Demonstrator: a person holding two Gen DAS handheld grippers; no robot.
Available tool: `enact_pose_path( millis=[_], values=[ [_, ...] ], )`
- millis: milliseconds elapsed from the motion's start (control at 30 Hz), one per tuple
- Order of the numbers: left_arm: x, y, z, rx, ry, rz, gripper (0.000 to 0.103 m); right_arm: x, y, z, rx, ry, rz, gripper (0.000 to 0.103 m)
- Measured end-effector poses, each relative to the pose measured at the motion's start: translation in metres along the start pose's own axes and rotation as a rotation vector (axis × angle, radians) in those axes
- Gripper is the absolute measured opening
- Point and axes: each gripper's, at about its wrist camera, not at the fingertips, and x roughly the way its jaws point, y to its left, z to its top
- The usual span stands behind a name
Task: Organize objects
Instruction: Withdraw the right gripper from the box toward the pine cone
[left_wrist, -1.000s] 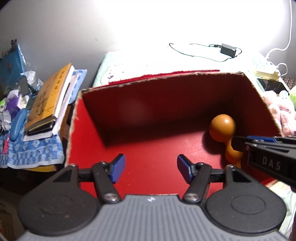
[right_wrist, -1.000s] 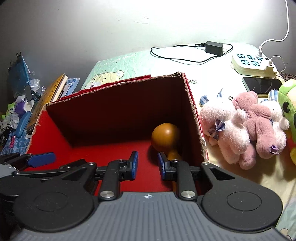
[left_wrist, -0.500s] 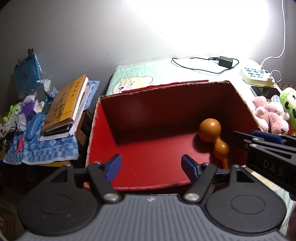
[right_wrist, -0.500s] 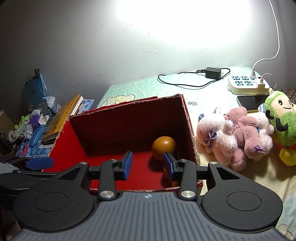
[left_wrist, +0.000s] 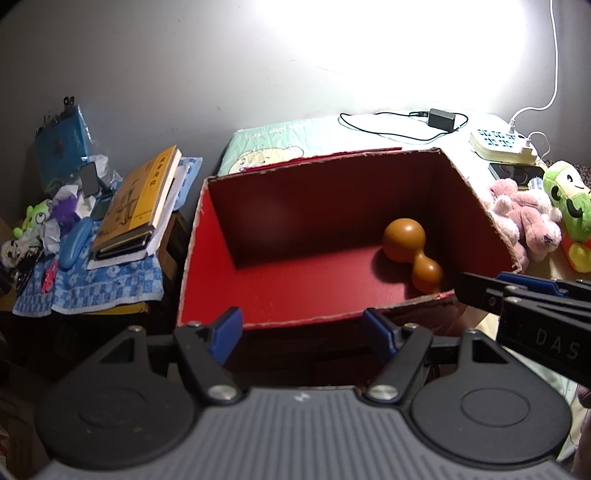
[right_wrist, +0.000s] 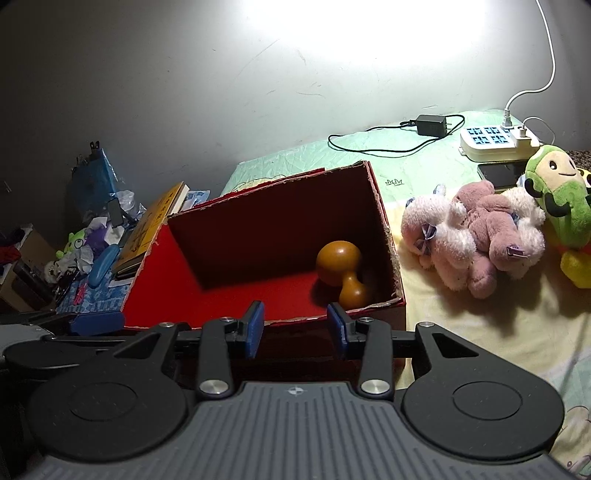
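Note:
A red cardboard box (left_wrist: 221, 221) stands open on the bed; it also shows in the right wrist view (right_wrist: 384, 221). An orange-brown wooden gourd (left_wrist: 410, 247) lies in its right near corner, seen too in the right wrist view (right_wrist: 341, 269). My left gripper (left_wrist: 304, 332) is open and empty, just outside the box's near wall. My right gripper (right_wrist: 295, 326) is open and empty, also in front of the near wall; it shows at the right of the left wrist view (left_wrist: 517, 295).
Pink and white plush bears (right_wrist: 476, 236) and a green plush toy (right_wrist: 557, 203) lie right of the box. A power strip (right_wrist: 495, 142), a phone (right_wrist: 498, 173) and a charger (right_wrist: 430, 125) lie behind. Books (left_wrist: 136, 206) and clutter sit on a side table at left.
Both grippers have pulled back and up out of the box. The right gripper's jaws have opened wider. The gourd stays in the box corner.

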Motion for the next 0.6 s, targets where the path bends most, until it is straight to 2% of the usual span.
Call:
enact_pose_path(
  millis=[367, 533, 600],
  values=[
    [0.005, 0.013, -0.032, -0.021, 0.065, -0.037, 0.073, 0.004, -0.015, -0.028, 0.054, 0.081, 0.006, 0.040],
    [0.007, 0.019, -0.048, -0.003, 0.077, -0.101, 0.073, 0.013, -0.018, -0.039, 0.065, 0.137, 0.011, 0.039],
    [0.008, 0.022, -0.055, -0.004, 0.080, -0.125, 0.069, 0.017, -0.018, -0.042, 0.075, 0.164, 0.027, 0.039]
  ],
)
